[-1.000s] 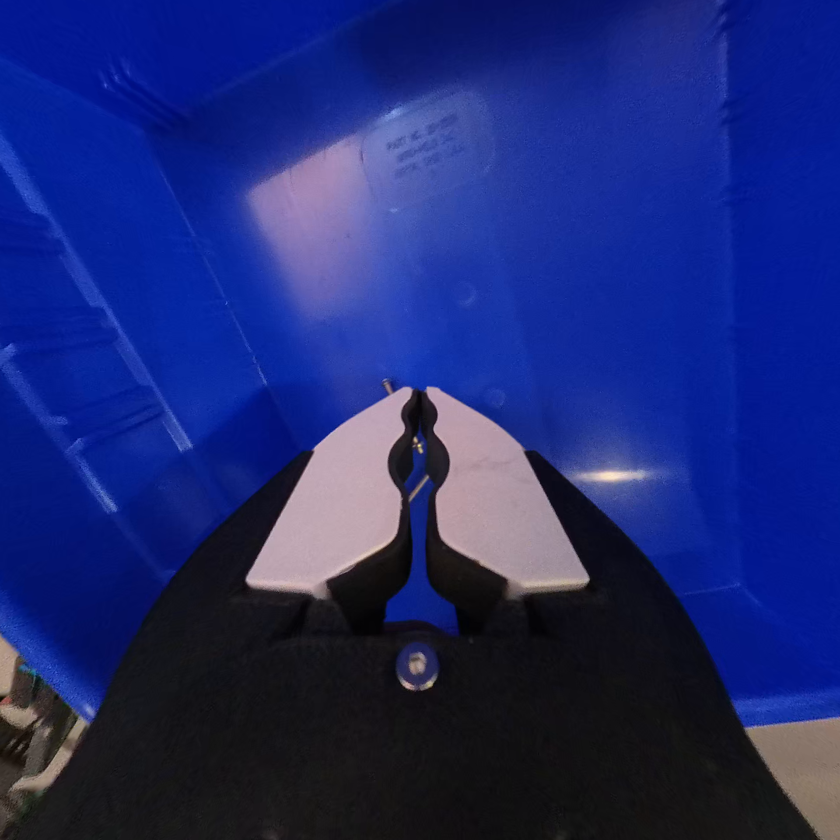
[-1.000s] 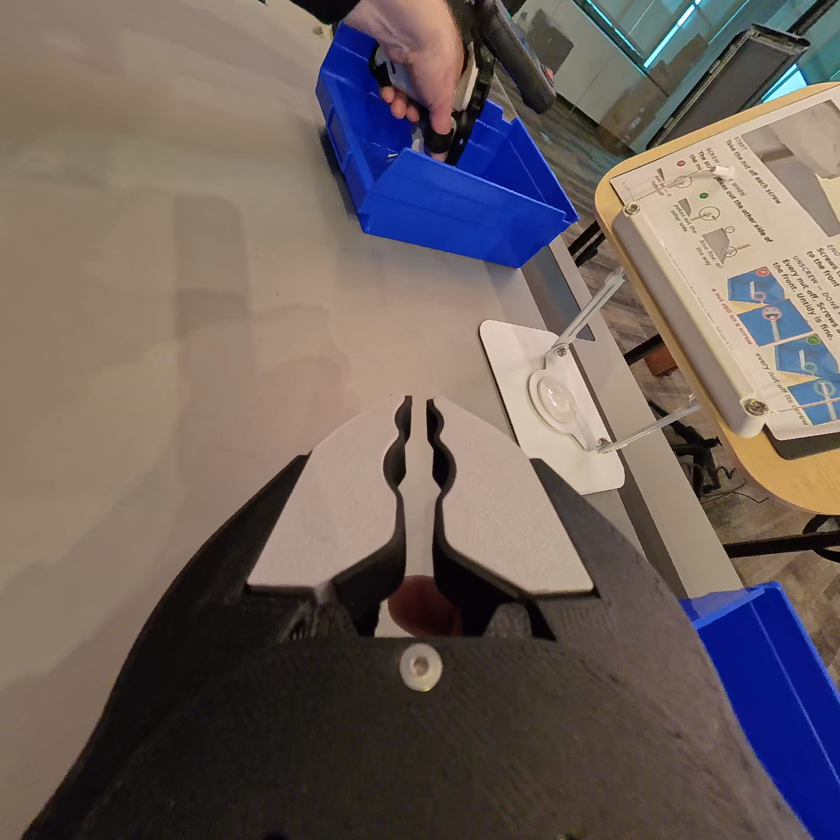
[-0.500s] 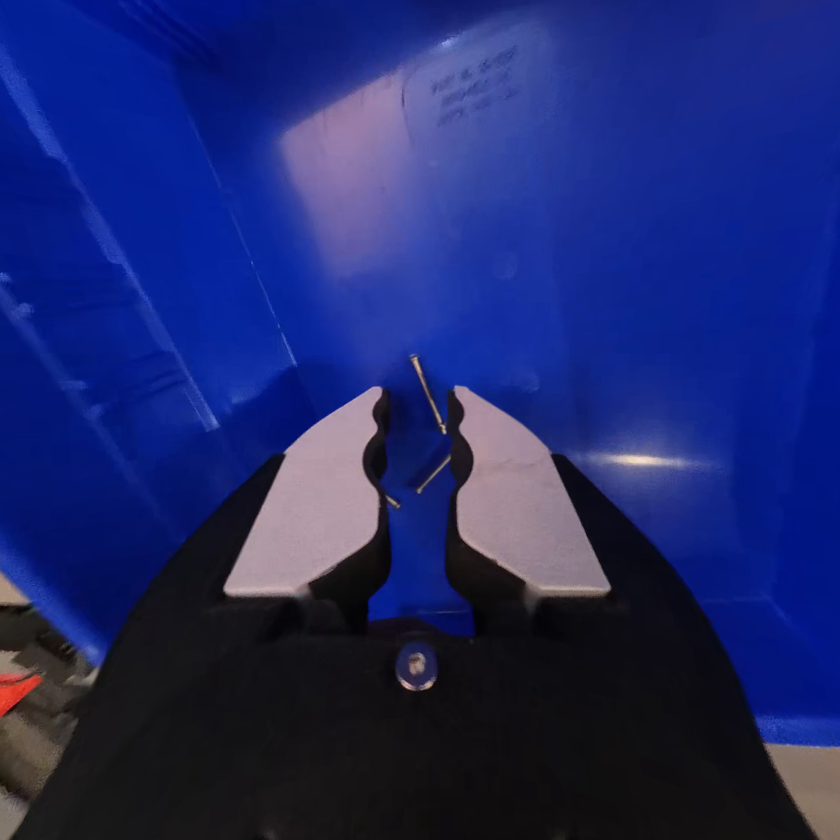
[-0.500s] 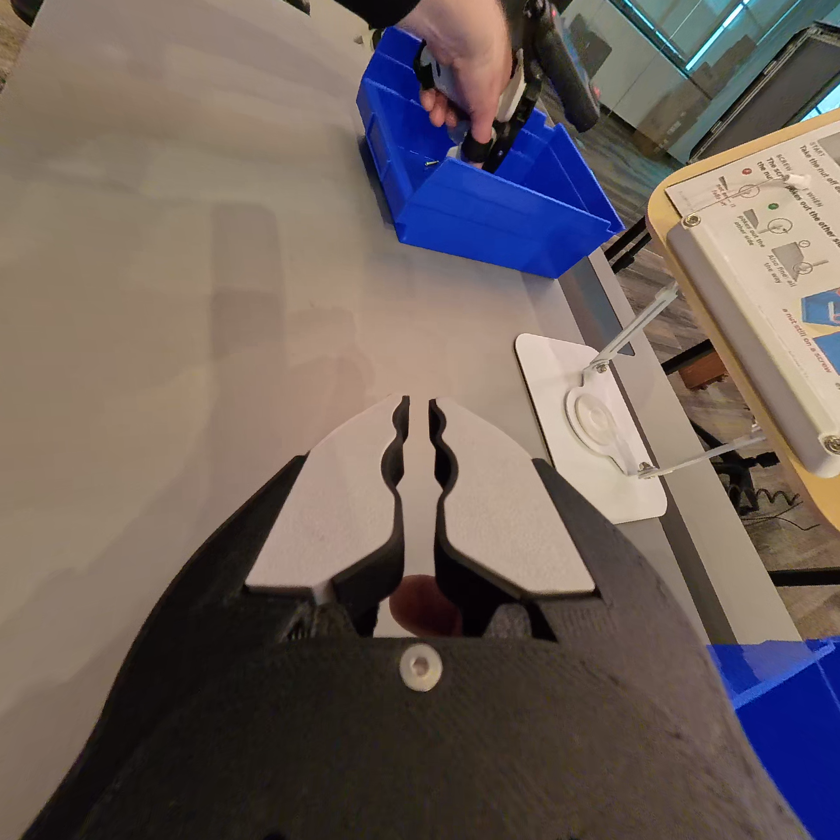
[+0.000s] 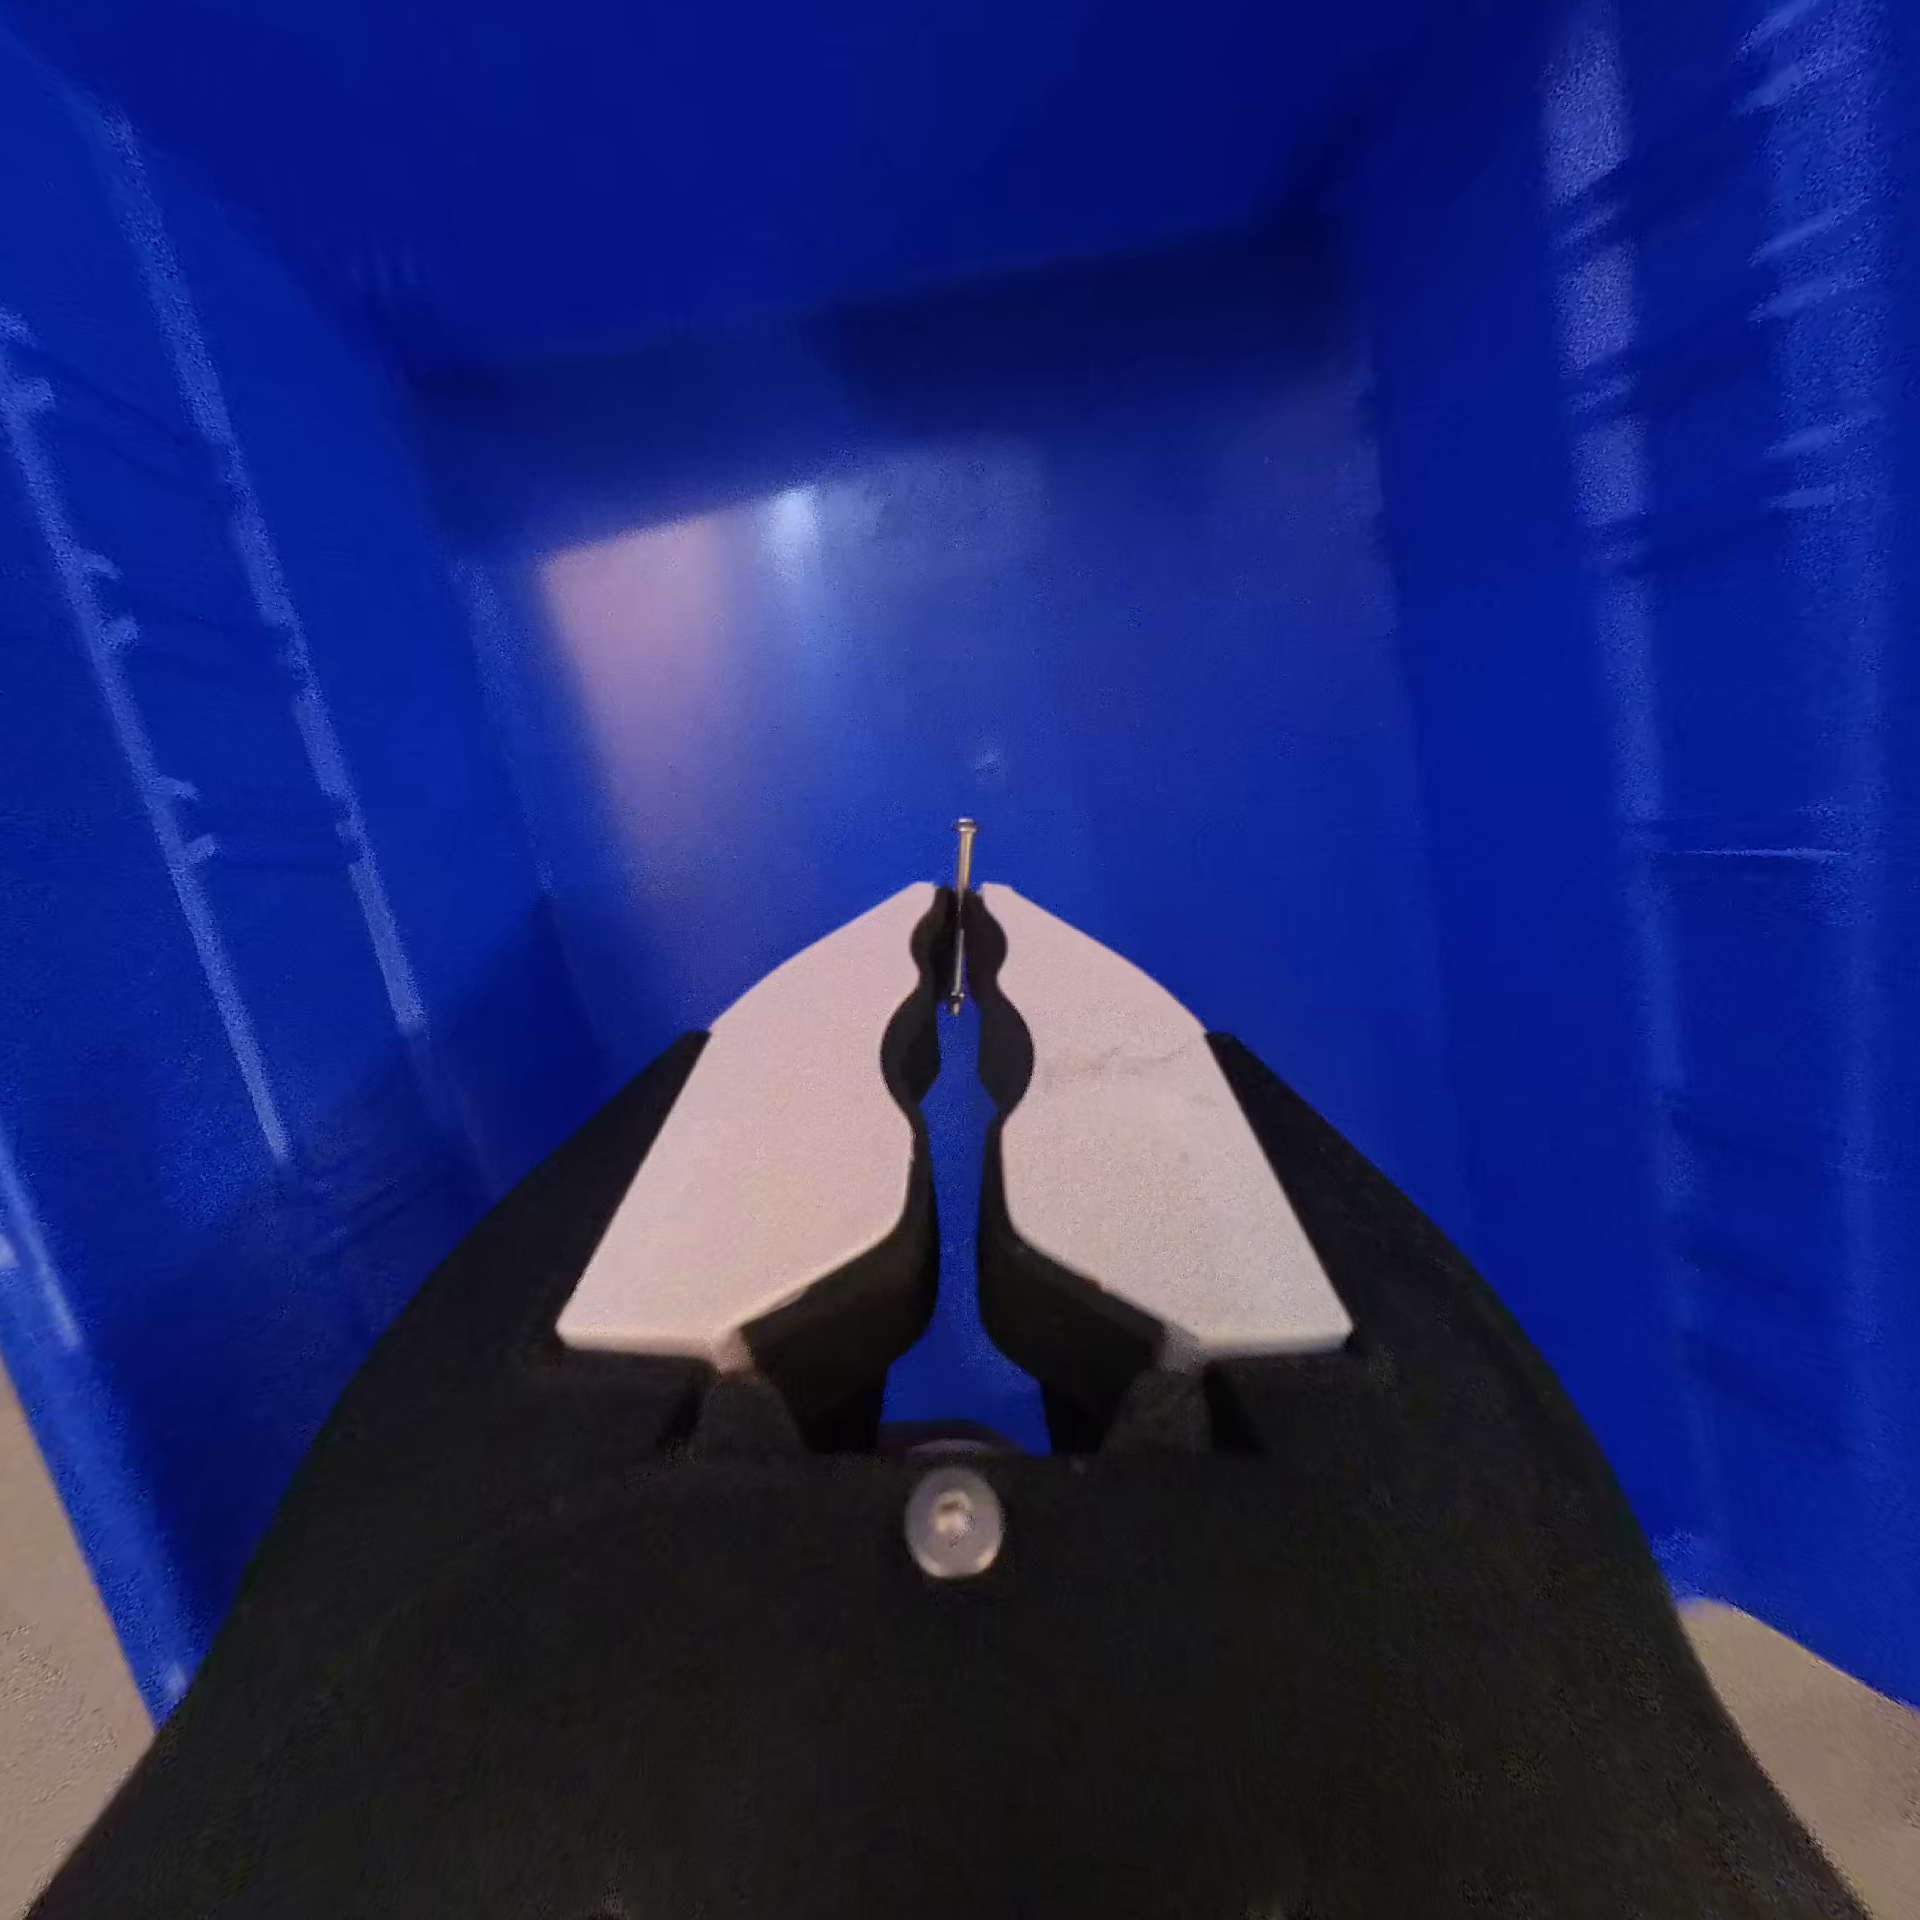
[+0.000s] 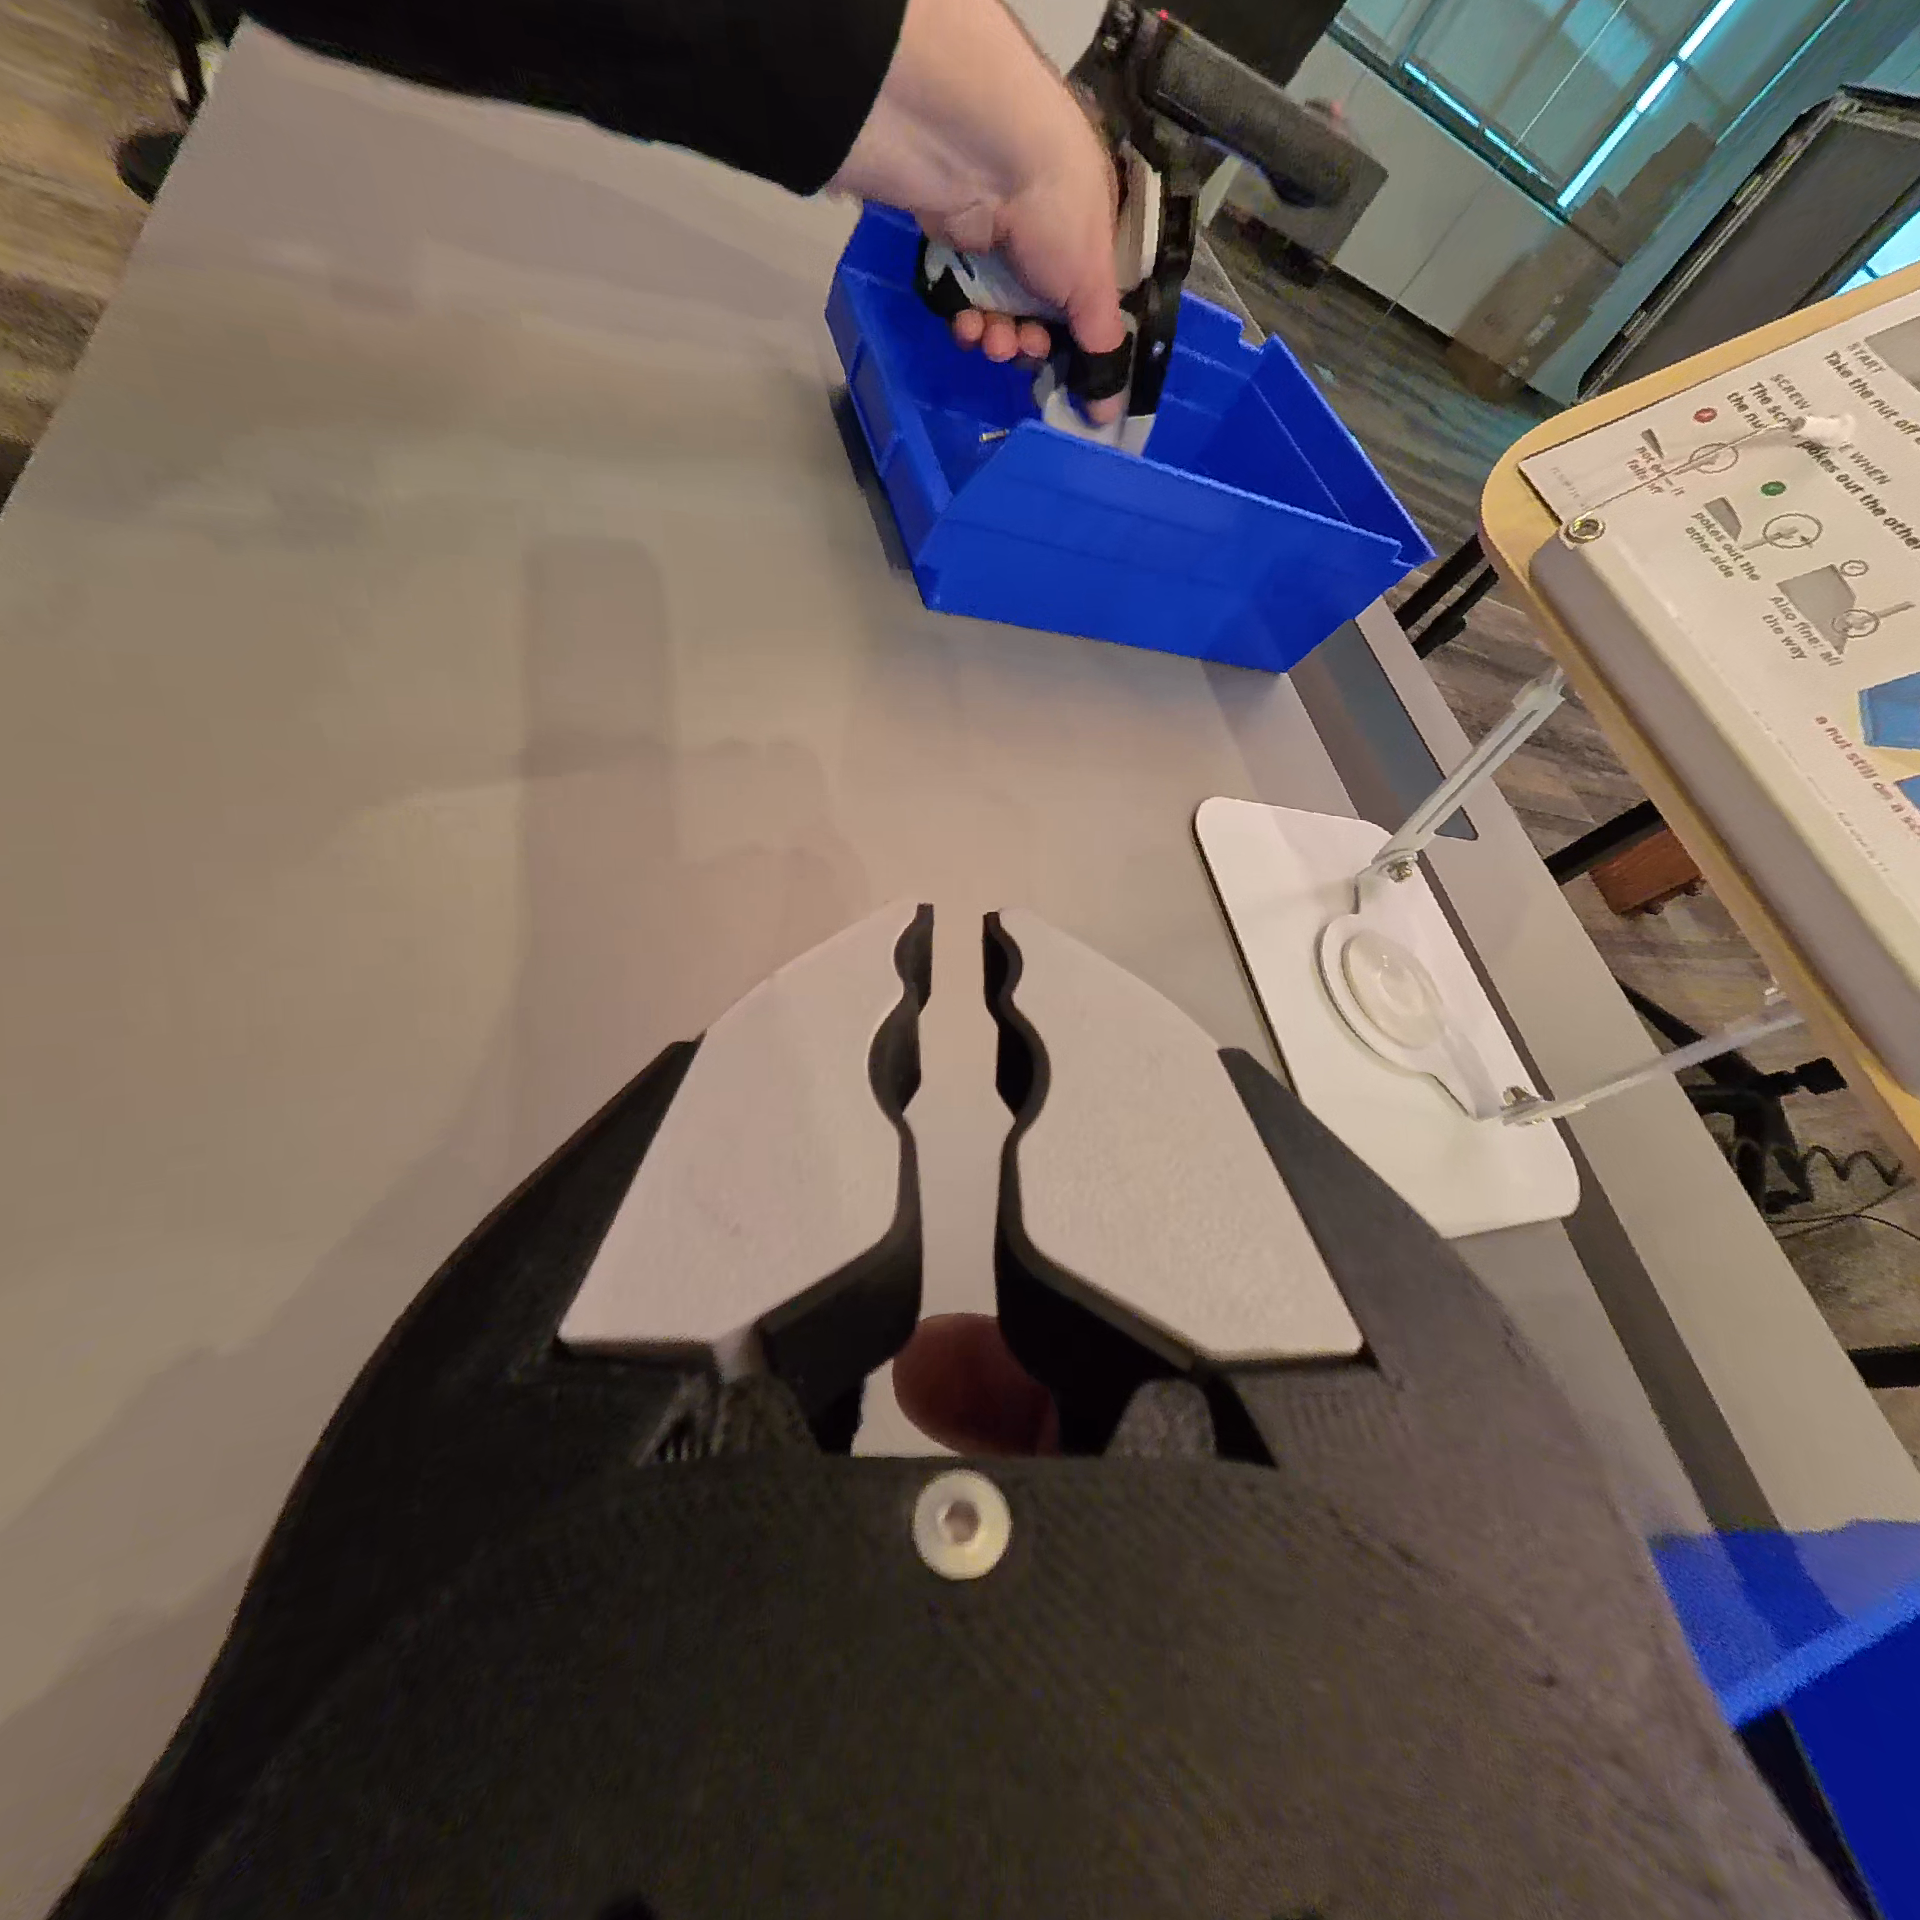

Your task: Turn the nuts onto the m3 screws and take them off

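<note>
A: Entry. Left hand-held gripper (image 5: 961, 888) sits down inside the blue bin (image 5: 1662, 727), its tips pinching an M3 screw (image 5: 963, 862). Which way does the screw run?

B: Long axis in line with the fingers, pointing straight ahead. The head end sticks out beyond the tips toward the bin's far wall; the tail lies back in the gap between the pads. No nut visible on it, as far as I can tell.

A: And the other side?

B: Right hand-held gripper (image 6: 958, 914) hangs over the bare grey table (image 6: 416, 727), near side, jaws a narrow slit apart and holding nothing. The bin (image 6: 1143, 561) lies well ahead of it and a little right. Left is plainly the nearer to the screw; the right has to close that distance, I judge, before any nut goes on.

A: What does each view add?

B: The left wrist view alone shows the pinched screw. The right wrist view alone shows the person's hand (image 6: 997, 208) on the left tool, another small screw (image 6: 992, 436) lying on the bin floor, a white base plate (image 6: 1351, 1039) and an instruction board (image 6: 1766, 623) on the right.
</note>
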Demonstrator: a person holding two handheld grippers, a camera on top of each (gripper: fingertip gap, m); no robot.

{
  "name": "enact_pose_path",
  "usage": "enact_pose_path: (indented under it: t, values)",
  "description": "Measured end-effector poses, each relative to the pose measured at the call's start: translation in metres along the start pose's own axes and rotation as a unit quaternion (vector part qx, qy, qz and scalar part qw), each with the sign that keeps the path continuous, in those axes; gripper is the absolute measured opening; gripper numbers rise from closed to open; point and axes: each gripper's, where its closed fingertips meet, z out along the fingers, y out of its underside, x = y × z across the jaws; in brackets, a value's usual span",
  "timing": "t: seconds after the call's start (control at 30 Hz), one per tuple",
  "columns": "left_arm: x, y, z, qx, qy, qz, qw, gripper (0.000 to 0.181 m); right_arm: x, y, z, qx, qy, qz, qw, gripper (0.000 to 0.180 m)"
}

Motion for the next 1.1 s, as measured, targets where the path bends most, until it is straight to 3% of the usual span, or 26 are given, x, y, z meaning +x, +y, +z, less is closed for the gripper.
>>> enact_pose_path:
  t: [0.1, 0.17, 0.27, 0.4, 0.53, 0.6, 0.7, 0.9, 1.0, 1.1]
  values:
    - [0.043, -0.027, -0.053, 0.147, 0.112, -0.010, 0.983, 0.002, 0.001, -0.014, 0.008, 0.039, -0.005, 0.033, 0.999, 0.014]
    - [0.085, -0.036, -0.104, 0.251, 0.214, -0.002, 0.944, 0.001, 0.003, -0.030, 0.016, 0.072, -0.004, 0.063, 0.995, 0.016]
    - [0.148, -0.020, -0.163, 0.338, 0.319, 0.037, 0.884, 0.002, 0.007, -0.049, 0.034, 0.106, -0.008, 0.099, 0.989, 0.021]
    - [0.233, 0.019, -0.214, 0.397, 0.455, 0.076, 0.793, 0.001, 0.012, -0.070, 0.058, 0.145, -0.022, 0.156, 0.977, 0.029]
    - [0.294, 0.058, -0.217, 0.379, 0.546, 0.098, 0.741, 0.001, 0.022, -0.085, 0.067, 0.193, -0.037, 0.217, 0.956, 0.031]
    - [0.309, 0.066, -0.208, 0.376, 0.553, 0.105, 0.736, 0.001, 0.024, -0.091, 0.067, 0.208, -0.048, 0.235, 0.948, 0.030]
    - [0.322, 0.075, -0.210, 0.376, 0.601, 0.089, 0.700, 0.001, 0.025, -0.091, 0.068, 0.204, -0.047, 0.237, 0.949, 0.029]
    - [0.341, 0.087, -0.204, 0.362, 0.620, 0.114, 0.687, 0.002, 0.024, -0.094, 0.066, 0.212, -0.058, 0.244, 0.945, 0.019]
    - [0.342, 0.087, -0.202, 0.364, 0.626, 0.109, 0.681, 0.001, 0.022, -0.093, 0.065, 0.215, -0.062, 0.248, 0.943, 0.005]
    - [0.342, 0.089, -0.200, 0.367, 0.630, 0.109, 0.676, 0.002, 0.021, -0.090, 0.066, 0.204, -0.056, 0.243, 0.947, 0.005]
